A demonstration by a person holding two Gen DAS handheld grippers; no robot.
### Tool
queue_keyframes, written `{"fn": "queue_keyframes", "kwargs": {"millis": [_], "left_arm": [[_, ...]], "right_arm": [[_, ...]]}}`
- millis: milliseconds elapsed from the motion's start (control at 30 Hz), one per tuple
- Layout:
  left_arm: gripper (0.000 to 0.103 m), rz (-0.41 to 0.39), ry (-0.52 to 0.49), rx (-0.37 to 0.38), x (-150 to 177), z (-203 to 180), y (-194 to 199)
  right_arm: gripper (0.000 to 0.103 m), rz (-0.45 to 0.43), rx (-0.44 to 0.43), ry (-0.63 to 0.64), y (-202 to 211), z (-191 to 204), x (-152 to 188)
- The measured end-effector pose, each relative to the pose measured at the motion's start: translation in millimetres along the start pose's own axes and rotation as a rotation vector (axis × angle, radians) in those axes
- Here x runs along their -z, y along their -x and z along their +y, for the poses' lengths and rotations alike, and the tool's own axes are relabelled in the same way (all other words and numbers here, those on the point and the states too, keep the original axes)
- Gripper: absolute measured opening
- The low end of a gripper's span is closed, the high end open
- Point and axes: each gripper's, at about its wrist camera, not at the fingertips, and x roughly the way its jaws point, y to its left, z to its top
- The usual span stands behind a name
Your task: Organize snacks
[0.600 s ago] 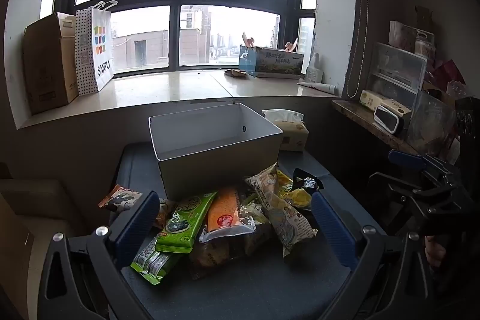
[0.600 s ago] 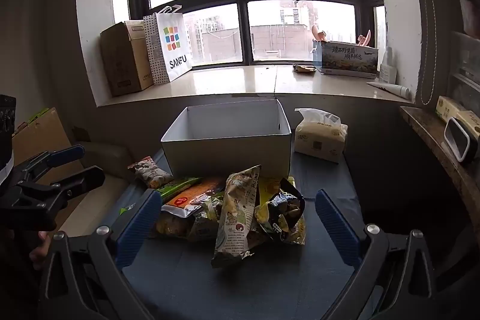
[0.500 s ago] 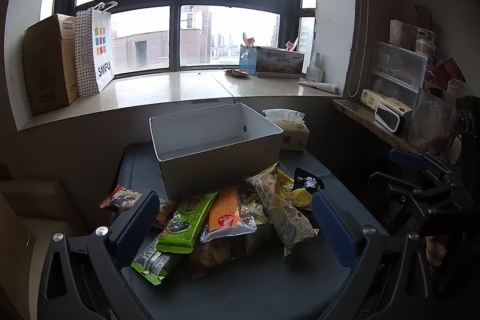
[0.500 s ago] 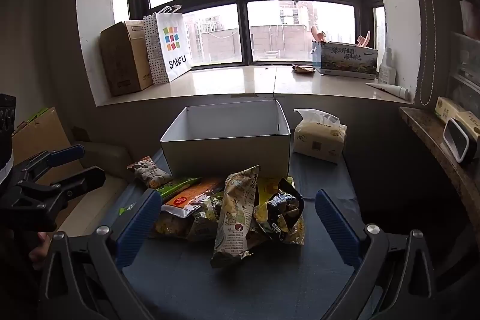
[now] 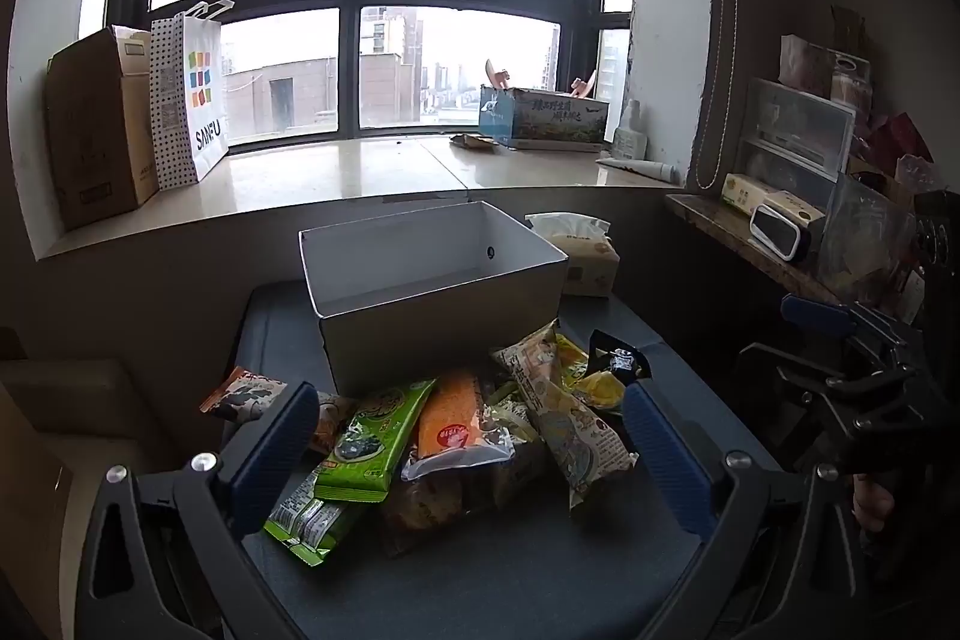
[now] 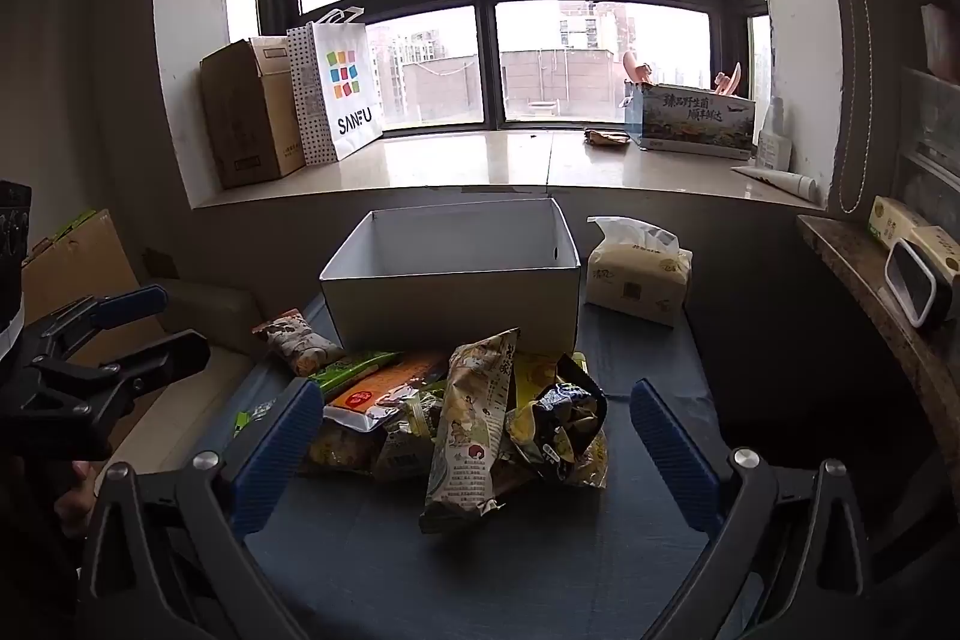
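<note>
Spanning the back of both views, the window sill carries a cardboard box, a white SANFU bag and a printed carton. Below it, the dark bench holds a white open box, standing upright with nothing seen inside it, and a tissue pack just beside the box's right wall. Directly in front of the box lies the heap of snacks: a green packet and an orange packet overlap near the middle, a tall beige packet leans over the pile, a black-and-yellow bag sits at its right, and one small packet lies apart at the box's left corner. The left hand-held gripper hangs over the near side of the heap with its blue fingers spread wide, gripping nothing. The right hand-held gripper is likewise wide apart and holds nothing.
</note>
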Motion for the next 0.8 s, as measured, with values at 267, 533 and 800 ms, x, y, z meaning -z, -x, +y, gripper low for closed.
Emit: {"fn": "queue_keyframes", "kwargs": {"millis": [267,533,800], "left_arm": [[0.103,0.005,0.003,0.016,0.3,-1.3,1.3],[0.103,0.013,0.008,0.017,0.5,1.5,-0.2],[0.103,0.010,0.006,0.014,-0.1,0.4,1.0]], "right_arm": [[0.103,-0.001,0.003,0.005,1.1,1.0,-0.5],[0.103,0.002,0.010,0.008,0.8,1.3,-0.1],[0.103,0.004,0.011,0.005,1.0,0.1,-0.4]]}}
